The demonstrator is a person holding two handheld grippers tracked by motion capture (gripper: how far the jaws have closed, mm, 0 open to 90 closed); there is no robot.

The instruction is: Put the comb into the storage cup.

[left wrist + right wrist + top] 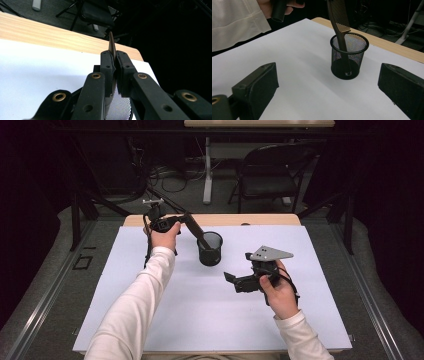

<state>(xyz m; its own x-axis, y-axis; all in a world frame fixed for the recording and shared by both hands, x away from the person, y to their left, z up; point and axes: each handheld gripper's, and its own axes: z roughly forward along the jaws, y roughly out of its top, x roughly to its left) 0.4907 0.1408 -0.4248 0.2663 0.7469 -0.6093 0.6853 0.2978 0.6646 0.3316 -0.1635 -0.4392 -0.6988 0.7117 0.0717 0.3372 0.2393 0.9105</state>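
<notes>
The left gripper (113, 72) is clamped tight on a comb (339, 22) whose lower end stands in the mesh cup (349, 56). The right gripper (327, 92) gapes wide, holding nothing, near the cup on the desk (210, 305).

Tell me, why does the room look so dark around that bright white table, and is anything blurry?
High view: the white mat is brightly lit, the surroundings nearly black. Left gripper view: the near fingers and comb look soft. Right gripper view: the mesh cup is sharp, the fingers blurred.
</notes>
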